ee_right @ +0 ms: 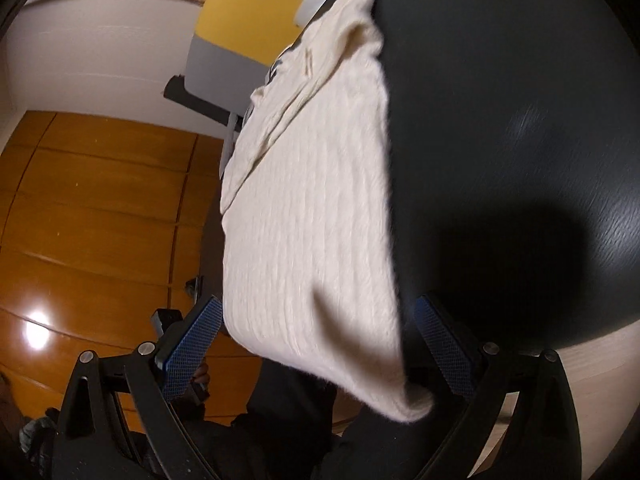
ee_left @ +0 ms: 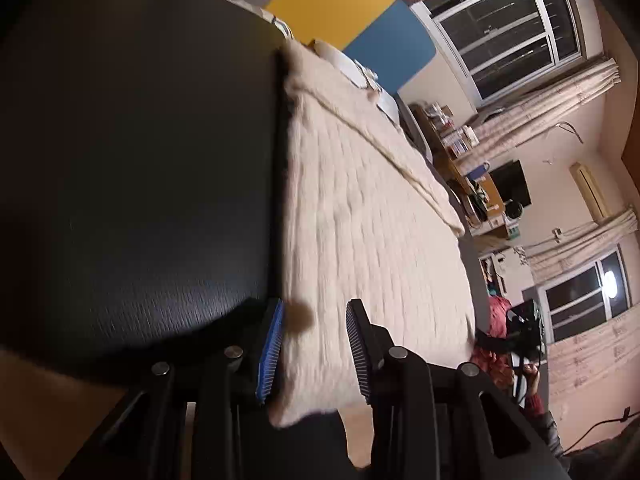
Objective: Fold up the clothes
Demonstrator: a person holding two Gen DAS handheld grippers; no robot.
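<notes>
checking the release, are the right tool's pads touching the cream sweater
Apart. The right wrist view shows the right tool spread wide, with a gap between each blue pad and the cream knit sweater lying between them on the black table.

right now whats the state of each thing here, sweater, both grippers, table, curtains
cream knit sweater: lying along the table edge, near corner hanging past it, a folded strip along its far side
left gripper: open, pads either side of the sweater's near edge
right gripper: open wide, sweater corner between the pads, not pressed
black table: bare beside the sweater
curtains: drawn back, window dark
</notes>
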